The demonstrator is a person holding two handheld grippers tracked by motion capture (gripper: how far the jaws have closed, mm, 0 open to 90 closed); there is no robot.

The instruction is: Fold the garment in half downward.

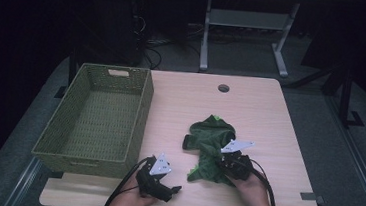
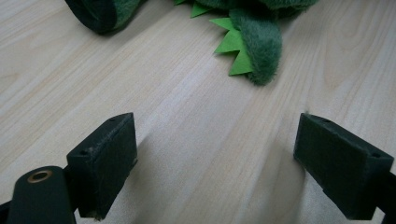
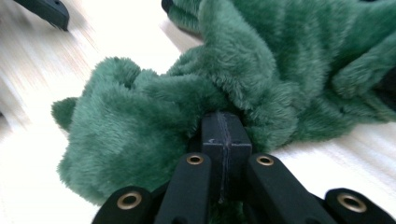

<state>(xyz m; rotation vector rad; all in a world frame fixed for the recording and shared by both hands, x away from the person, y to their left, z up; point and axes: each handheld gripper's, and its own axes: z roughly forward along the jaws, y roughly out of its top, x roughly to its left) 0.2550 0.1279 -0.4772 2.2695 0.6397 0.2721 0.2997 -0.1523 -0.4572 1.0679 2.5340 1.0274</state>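
The woven green basket [image 1: 94, 120] stood on the left part of the table [image 1: 270, 120] with nothing visible inside it. The fuzzy green garment [image 1: 210, 148] lay crumpled near the table's middle, right of the basket and apart from it. The right gripper [image 1: 227, 161] rested on the garment's near edge, its jaws clenched together with the plush bunched around their tips. The left gripper [image 1: 176, 188], held low beside the basket's near corner, pointed toward the garment with jaws spread wide over bare wood.
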